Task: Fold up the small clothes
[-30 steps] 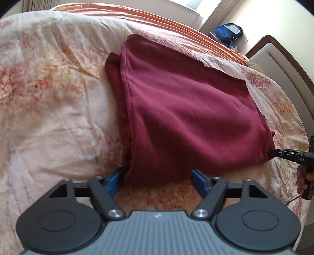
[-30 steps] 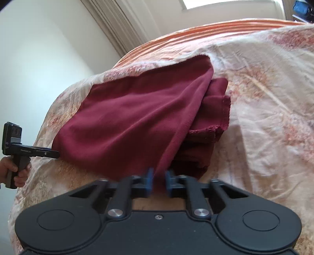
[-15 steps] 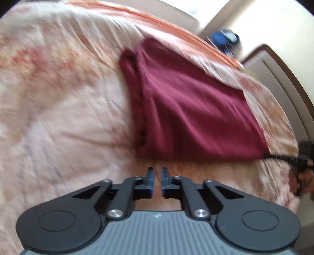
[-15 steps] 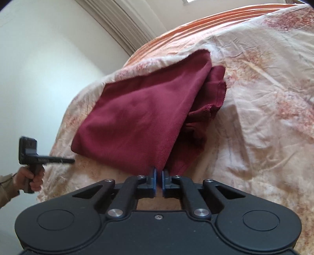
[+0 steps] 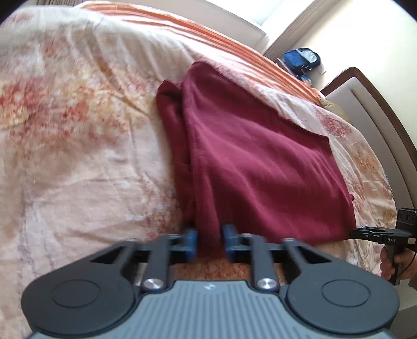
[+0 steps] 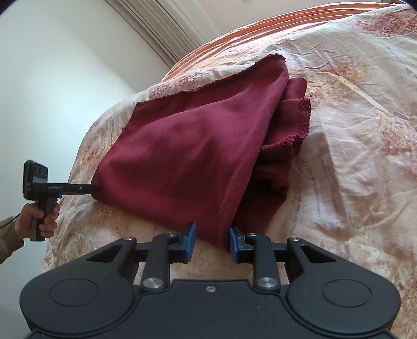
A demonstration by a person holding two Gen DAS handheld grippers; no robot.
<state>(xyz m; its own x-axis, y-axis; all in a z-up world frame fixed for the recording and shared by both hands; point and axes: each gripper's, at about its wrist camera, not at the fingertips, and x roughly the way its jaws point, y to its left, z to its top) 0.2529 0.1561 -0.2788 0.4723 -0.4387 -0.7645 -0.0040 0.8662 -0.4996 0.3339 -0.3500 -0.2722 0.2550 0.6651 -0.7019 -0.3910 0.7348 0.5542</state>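
Note:
A dark red cloth (image 5: 250, 161) lies folded in layers on a floral bedspread (image 5: 78, 130); it also shows in the right wrist view (image 6: 198, 146). My left gripper (image 5: 209, 243) is at one near corner of the cloth, with its jaws part open and the cloth's edge between them. My right gripper (image 6: 211, 241) is at the other near corner, jaws part open around the edge. The cloth's corners look slightly lifted. Each gripper shows side-on in the other's view: the left gripper (image 6: 65, 187) and the right gripper (image 5: 375, 233).
A wooden headboard (image 5: 370, 104) runs along the right of the bed. A blue bag (image 5: 301, 58) sits beyond the far edge. An orange striped sheet (image 6: 299, 20) covers the far end. A white wall (image 6: 52, 78) is beside the bed.
Both grippers were shut half a second ago and stand part open now. The left gripper has moved back in to the cloth's corner, which sits between its fingers.

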